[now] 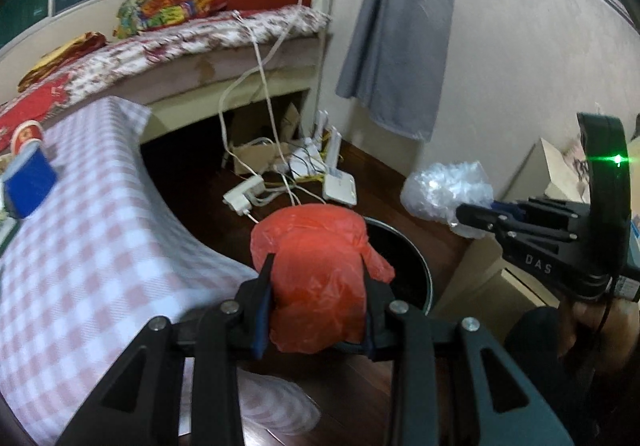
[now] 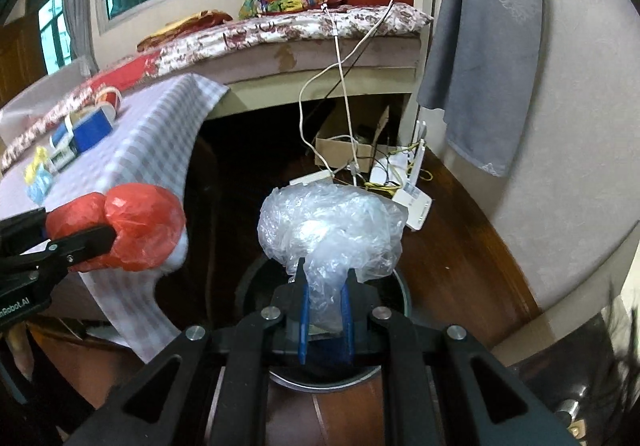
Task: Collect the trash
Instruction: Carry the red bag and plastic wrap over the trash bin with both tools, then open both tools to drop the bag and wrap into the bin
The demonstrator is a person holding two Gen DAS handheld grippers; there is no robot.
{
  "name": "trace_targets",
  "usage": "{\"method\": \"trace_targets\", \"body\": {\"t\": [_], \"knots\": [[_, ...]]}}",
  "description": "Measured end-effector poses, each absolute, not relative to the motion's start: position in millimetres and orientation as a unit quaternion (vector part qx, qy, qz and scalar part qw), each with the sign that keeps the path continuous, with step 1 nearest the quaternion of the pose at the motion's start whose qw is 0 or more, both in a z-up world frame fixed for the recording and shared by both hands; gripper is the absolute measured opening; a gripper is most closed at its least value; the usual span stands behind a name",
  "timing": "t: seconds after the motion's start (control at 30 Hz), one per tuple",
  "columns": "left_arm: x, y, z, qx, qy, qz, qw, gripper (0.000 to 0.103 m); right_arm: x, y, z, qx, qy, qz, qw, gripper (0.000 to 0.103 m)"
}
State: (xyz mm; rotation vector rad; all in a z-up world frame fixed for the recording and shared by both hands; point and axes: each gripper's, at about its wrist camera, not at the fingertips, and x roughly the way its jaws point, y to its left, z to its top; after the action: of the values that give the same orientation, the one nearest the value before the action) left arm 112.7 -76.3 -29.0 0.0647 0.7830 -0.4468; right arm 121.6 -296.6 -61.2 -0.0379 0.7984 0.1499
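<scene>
Carrying step, judged near the drop: left gripper (image 1: 318, 274) clamped on crumpled red plastic bag (image 1: 316, 258), right gripper (image 2: 324, 286) pinching crumpled clear plastic bag (image 2: 332, 226), round dark bin (image 2: 400, 286) just below both, next needing jaws released over its mouth.

Dim, warm indoor light fills both fisheye views, with black vignetting in the corners. The checked tablecloth (image 1: 92, 214) smears with motion blur; beyond it the bed bends along a curve. Right of it, a green lamp (image 1: 618, 159) flares into a star, and glare whitens the clear plastic bag (image 2: 328, 222).
</scene>
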Motion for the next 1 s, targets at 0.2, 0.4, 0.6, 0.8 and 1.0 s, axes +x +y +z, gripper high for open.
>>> {"method": "trace_targets", "body": {"t": [0.2, 0.4, 0.6, 0.8, 1.0], "knots": [[122.9, -98.1, -48.7, 0.045, 0.401, -0.23, 0.886, 0.036, 122.8, -307.2, -82.0, -0.02, 0.414, 0.08, 0.906, 0.014], [137.8, -113.2, -72.5, 0.057, 0.423, -0.239, 0.872, 0.036, 131.1, -307.9, -108.5, -0.04, 0.443, 0.098, 0.89, 0.014], [153.2, -126.3, -96.2, 0.061, 0.456, -0.249, 0.852, 0.036, 149.5, -303.3, -143.4, -0.061, 0.478, 0.121, 0.868, 0.014], [168.2, -131.0, -118.1, 0.05, 0.481, -0.253, 0.838, 0.037, 167.0, -296.7, -175.1, -0.082, 0.51, 0.14, 0.844, 0.015], [175.1, -128.1, -131.8, 0.046, 0.504, -0.226, 0.832, 0.076, 174.7, -306.6, -200.2, -0.096, 0.534, 0.108, 0.833, 0.091]]}}
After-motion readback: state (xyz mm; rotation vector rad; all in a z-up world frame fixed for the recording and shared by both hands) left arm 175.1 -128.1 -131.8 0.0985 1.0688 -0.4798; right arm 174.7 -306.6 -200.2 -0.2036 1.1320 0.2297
